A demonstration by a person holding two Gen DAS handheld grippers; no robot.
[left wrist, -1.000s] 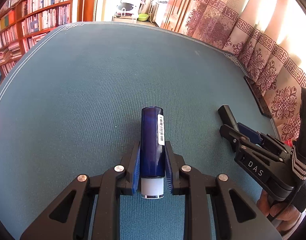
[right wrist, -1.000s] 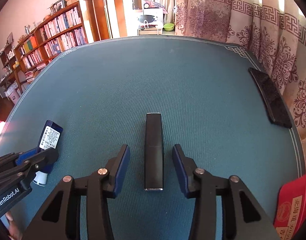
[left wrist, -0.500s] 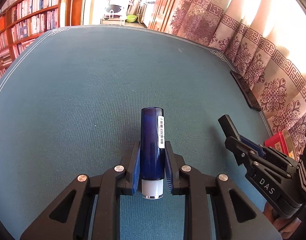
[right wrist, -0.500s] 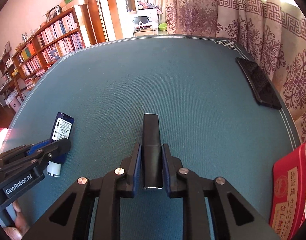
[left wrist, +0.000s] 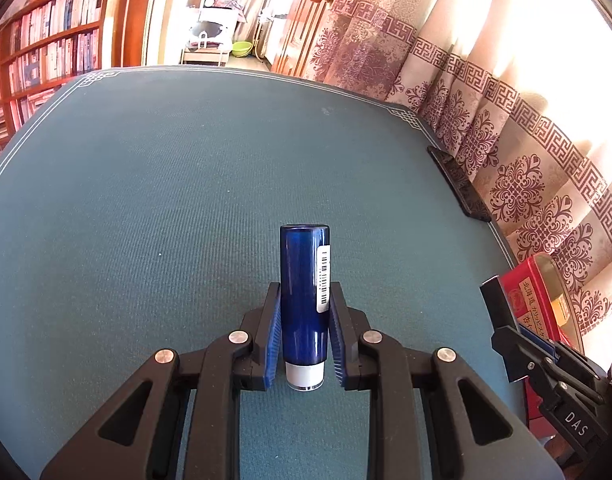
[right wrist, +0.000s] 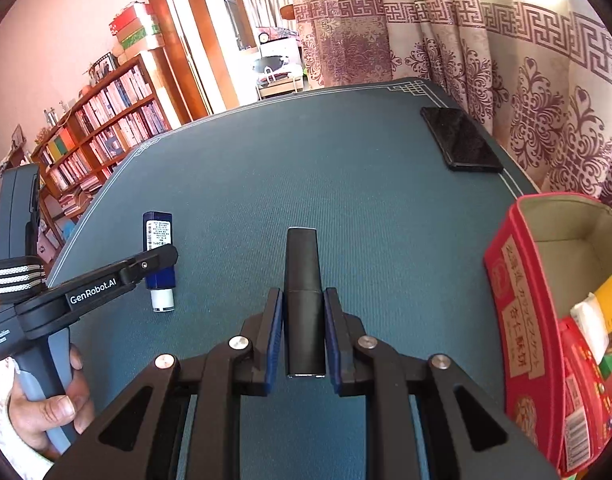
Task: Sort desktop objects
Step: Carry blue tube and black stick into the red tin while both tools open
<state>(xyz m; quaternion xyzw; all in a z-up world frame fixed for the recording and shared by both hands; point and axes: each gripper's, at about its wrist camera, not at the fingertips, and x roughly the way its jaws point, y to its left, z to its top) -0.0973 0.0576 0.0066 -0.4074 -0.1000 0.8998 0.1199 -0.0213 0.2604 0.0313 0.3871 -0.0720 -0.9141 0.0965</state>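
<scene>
Our right gripper (right wrist: 304, 334) pinched the black bar (right wrist: 303, 300) low down; the left gripper (left wrist: 305, 334) clamped the blue tube (left wrist: 305, 296) near its cap. Both looked light, stiff, slick; the red box (right wrist: 518, 320) sat right.

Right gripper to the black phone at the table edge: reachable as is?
Probably not yet: the right gripper is shut on the black stick. The mat toward the phone looks bare, so the path seems free.

The red box (right wrist: 522, 320) runs off the right edge, its jumbled contents only partly readable; the left wrist view shows just a corner of it, and the blue tube's (left wrist: 304, 300) barcode label is too small to read
</scene>
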